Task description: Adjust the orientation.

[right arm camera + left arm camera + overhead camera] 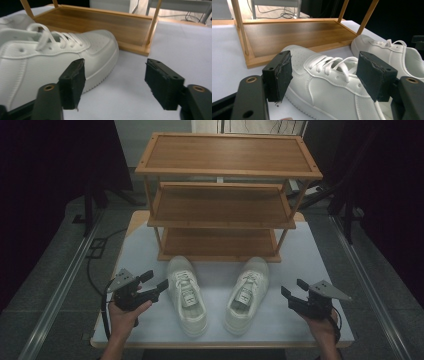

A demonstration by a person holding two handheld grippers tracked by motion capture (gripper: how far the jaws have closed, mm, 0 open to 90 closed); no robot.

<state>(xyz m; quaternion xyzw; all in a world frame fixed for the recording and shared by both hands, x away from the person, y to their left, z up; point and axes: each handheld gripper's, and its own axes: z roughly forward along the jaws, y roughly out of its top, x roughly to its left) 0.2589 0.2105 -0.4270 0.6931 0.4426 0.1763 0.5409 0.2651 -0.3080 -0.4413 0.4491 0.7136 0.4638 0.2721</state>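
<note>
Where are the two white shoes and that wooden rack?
left shoe (187,295), high view, on its tongue
right shoe (246,292), high view, on its tongue
wooden rack (227,152), high view, on its top shelf

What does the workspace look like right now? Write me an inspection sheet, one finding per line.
Surface: white table top, bare in front of the rack.
Job's things: left shoe and right shoe, white, laced, side by side, toes toward the wooden shoe rack; its three shelves hold nothing.
Clutter: nothing seen.
Grippers: left gripper open, beside the left shoe, not touching; right gripper open, apart from the right shoe.
Cables: a dark cable trails from the left gripper; a black lead on the floor at left.
Surroundings: grey floor with metal rails, dark curtains to both sides.
</note>
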